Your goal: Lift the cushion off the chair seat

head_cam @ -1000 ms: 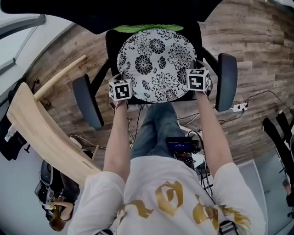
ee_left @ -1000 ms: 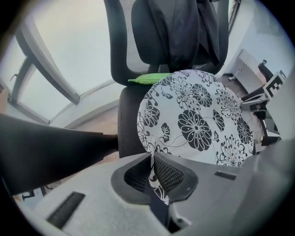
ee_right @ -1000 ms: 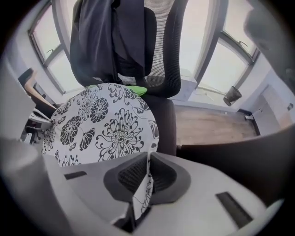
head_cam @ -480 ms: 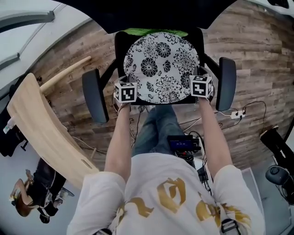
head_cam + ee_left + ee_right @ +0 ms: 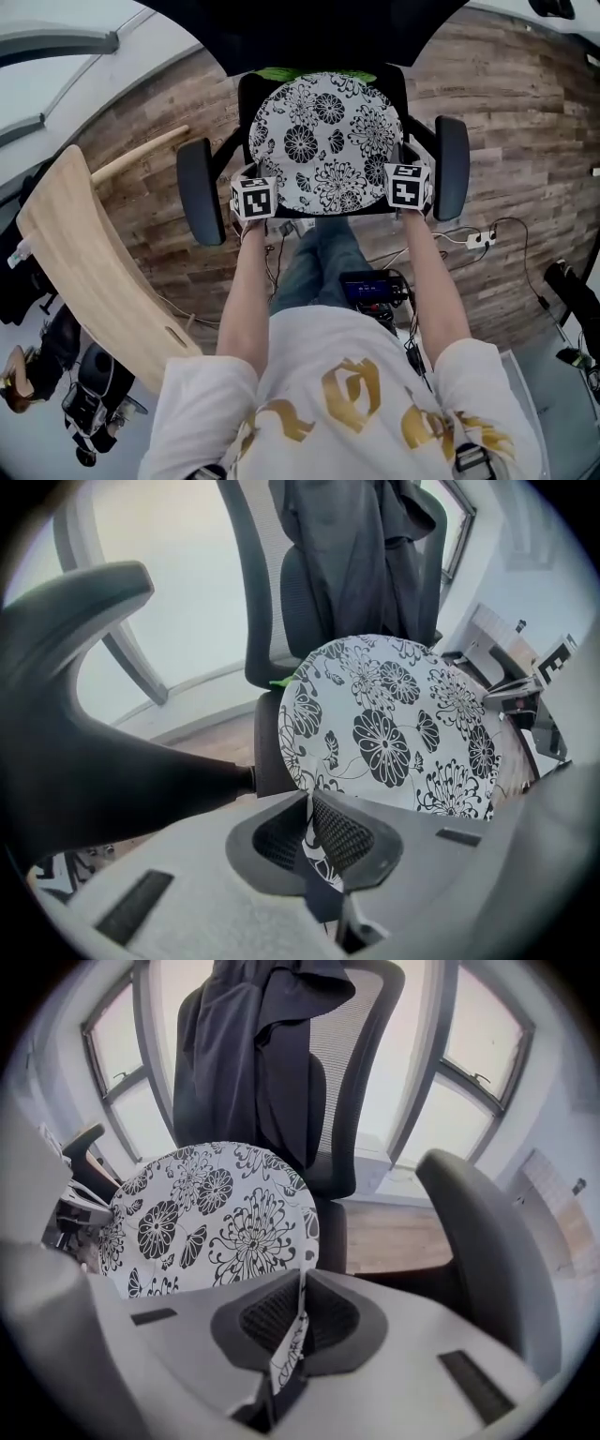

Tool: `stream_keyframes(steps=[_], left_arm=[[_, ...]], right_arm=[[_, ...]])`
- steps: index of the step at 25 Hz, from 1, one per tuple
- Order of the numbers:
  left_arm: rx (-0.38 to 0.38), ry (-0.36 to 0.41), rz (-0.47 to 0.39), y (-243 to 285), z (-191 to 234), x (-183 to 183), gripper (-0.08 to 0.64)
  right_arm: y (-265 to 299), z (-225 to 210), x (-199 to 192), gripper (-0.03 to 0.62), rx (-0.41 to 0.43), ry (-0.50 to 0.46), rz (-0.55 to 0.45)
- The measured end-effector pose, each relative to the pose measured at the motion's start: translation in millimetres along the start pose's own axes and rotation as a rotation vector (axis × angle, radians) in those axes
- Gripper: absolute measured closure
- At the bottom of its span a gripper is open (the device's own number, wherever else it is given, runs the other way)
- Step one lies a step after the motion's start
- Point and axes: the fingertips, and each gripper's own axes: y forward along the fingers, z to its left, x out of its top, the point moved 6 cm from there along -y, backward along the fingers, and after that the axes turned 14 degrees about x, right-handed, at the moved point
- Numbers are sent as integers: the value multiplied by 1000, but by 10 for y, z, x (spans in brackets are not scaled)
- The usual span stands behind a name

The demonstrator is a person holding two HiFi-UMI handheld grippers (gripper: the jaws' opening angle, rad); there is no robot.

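A round white cushion (image 5: 325,141) with black flower print hangs above the black office chair seat (image 5: 394,82), held by its near edge at both sides. My left gripper (image 5: 258,187) is shut on the cushion's near-left edge, and the fabric (image 5: 307,827) shows pinched between its jaws. My right gripper (image 5: 401,180) is shut on the near-right edge, with a strip of the printed fabric (image 5: 295,1330) clamped between its jaws. In the right gripper view the cushion (image 5: 216,1218) tilts up in front of the chair back (image 5: 319,1072).
The chair's armrests (image 5: 200,202) (image 5: 451,167) flank the cushion. A dark jacket (image 5: 253,1044) hangs over the chair back. A curved wooden board (image 5: 89,272) lies at the left on the wood floor, with cables and a power strip (image 5: 481,240) at the right.
Both grippers have risen with the cushion, lifting its near edge off the seat. The view has shifted so the chair sits more central.
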Motion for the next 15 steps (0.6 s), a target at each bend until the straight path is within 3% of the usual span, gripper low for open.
stream_keyframes(steps=[9,12,15], left_arm=[[-55,-9,-101,-376,-1,100,537],[-90,-7,-120,36,-76,-78,537],[-150,-53,-138,395,-173,-229,537]], right_arm=[[-383,220,84,572,-12,9,-104],[-50,259,-140,574,-21,-18,-99],[220,274,-326,574,-41,-57,-98]])
